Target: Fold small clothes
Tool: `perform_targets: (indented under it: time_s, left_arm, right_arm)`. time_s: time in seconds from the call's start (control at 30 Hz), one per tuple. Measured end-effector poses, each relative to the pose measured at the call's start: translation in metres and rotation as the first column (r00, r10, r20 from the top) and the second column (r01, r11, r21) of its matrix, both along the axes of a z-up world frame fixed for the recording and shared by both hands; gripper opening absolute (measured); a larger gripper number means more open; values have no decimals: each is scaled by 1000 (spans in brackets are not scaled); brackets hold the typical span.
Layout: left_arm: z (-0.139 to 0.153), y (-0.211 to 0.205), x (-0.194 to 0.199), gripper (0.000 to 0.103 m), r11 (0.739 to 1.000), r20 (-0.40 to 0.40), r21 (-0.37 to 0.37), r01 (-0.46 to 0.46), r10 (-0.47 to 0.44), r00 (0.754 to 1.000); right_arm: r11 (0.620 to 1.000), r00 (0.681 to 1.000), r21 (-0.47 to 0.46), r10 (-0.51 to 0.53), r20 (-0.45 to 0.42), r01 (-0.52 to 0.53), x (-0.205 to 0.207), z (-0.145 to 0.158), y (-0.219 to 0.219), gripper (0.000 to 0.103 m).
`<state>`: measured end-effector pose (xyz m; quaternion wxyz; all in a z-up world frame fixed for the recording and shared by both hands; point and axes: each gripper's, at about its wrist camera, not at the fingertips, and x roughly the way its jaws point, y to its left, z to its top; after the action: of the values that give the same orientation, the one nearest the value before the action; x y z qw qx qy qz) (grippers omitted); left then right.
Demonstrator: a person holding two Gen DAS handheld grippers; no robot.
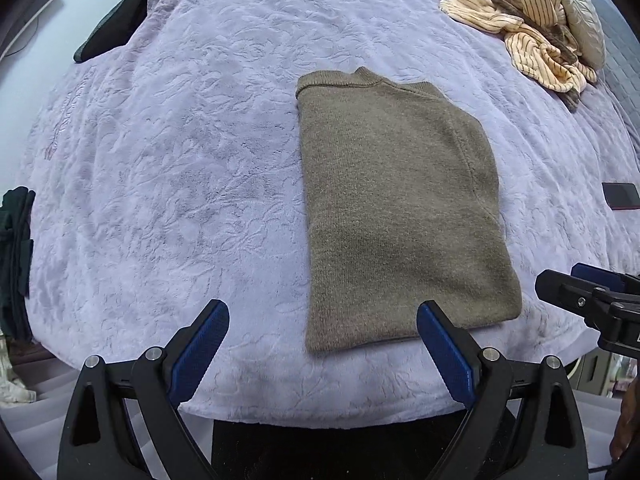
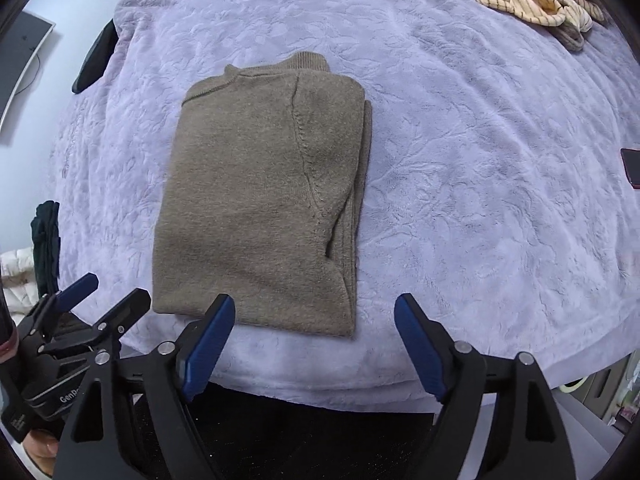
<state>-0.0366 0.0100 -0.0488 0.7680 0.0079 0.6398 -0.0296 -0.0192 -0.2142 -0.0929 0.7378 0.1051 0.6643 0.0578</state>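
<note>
Now the taupe knitted sweater [image 1: 404,208], folded into a neat rectangle, lies flat at frame centre on the lilac plush blanket [image 1: 180,168], while left gripper [image 1: 322,354] and right gripper [image 2: 314,346] hover apart and empty, likely released so the fold settles.

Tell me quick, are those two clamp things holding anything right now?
Left gripper: open, holding nothing.
Right gripper: open, holding nothing; the folded brown sweater lies free on the bed.

Home bedroom, bed under plush lavender blanket [image 1: 180,160], cushion [image 1: 584,20], probably a phone [image 2: 632,168] lying nearby
</note>
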Motion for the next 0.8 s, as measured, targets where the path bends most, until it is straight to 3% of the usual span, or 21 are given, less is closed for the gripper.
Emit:
perform_targets:
  time_s: [0.07, 0.47, 0.8]
  left_arm:
    - [5, 1, -1, 96, 1000, 2, 0, -4, 4, 1000]
    - [26, 10, 1, 96, 1000, 18, -12, -16, 17, 1000]
    - [38, 10, 2, 96, 1000, 50, 25, 7, -8, 999]
  right_arm:
    - [1000, 1000, -10, 0, 13, 1, -2, 7, 2, 102]
    - [996, 998, -83, -8, 69, 13, -3, 38, 15, 103]
    - [984, 996, -176, 29, 81, -14, -5, 47, 32, 103]
